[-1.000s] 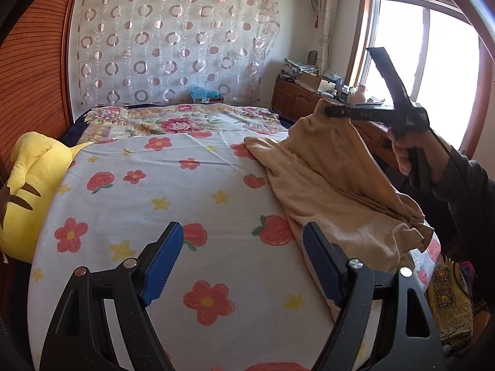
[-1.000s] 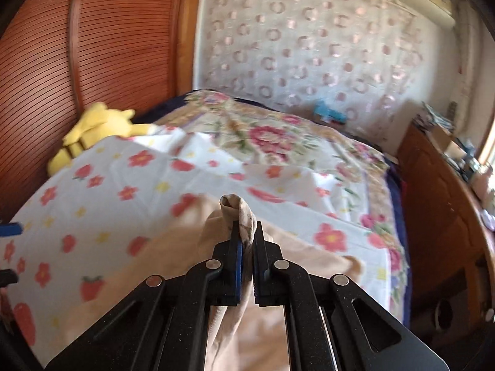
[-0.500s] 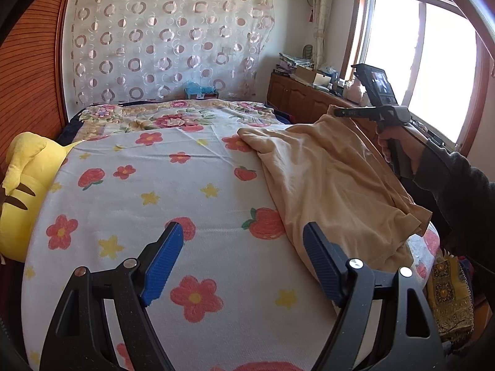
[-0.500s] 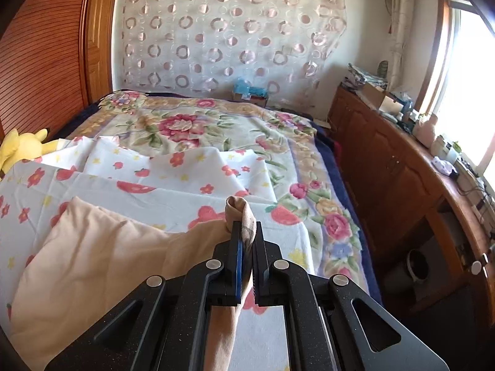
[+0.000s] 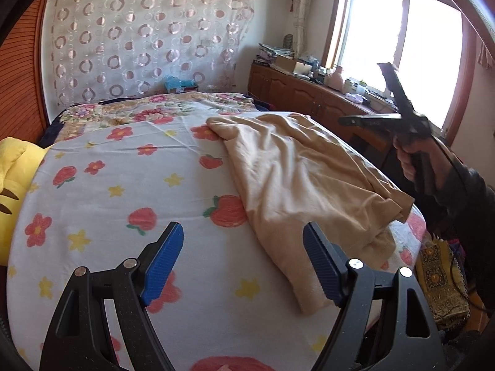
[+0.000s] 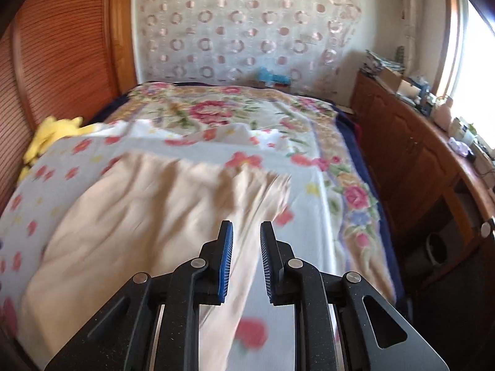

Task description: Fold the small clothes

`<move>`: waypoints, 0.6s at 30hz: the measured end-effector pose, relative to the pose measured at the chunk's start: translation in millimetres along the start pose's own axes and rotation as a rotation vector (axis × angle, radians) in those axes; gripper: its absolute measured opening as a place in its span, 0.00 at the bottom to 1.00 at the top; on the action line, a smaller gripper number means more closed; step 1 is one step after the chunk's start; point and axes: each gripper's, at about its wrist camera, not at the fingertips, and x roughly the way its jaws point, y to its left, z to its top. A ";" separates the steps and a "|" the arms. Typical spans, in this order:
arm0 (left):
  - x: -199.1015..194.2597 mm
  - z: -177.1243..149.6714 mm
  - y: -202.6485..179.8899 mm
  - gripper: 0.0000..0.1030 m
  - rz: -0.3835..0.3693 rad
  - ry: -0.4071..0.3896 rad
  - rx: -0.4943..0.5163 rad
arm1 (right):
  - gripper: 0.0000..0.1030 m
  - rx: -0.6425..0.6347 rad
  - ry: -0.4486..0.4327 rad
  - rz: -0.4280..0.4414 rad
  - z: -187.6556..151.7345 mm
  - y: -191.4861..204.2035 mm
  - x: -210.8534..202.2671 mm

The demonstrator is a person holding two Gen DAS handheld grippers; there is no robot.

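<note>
Both wrist cameras look down the bed (image 5: 130, 191) toward the curtain (image 6: 247, 31). The left sits lower and nearer; both share the beige garment (image 5: 297, 179).

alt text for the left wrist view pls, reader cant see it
A beige garment lies rumpled on the right side of a flower-print bedsheet, with the open left tongs low in the foreground above the sheet. At right, a hand holds the right tongs in the air beside the bed, before a bright window.

Bright daylight from blown-out window (image 5: 399, 52), fisheye-bent edges, right wrist view motion-blurred
</note>
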 end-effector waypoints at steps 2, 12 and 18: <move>4.4 -1.8 -8.8 0.78 -0.017 0.019 0.017 | 0.23 -0.012 0.000 0.035 -24.5 8.7 -21.1; 18.8 -10.7 -27.7 0.77 -0.052 0.095 0.055 | 0.35 -0.008 0.037 0.119 -102.2 19.5 -85.3; 23.9 -13.4 -31.8 0.77 -0.048 0.118 0.067 | 0.35 0.016 -0.005 0.112 -104.2 -0.3 -94.5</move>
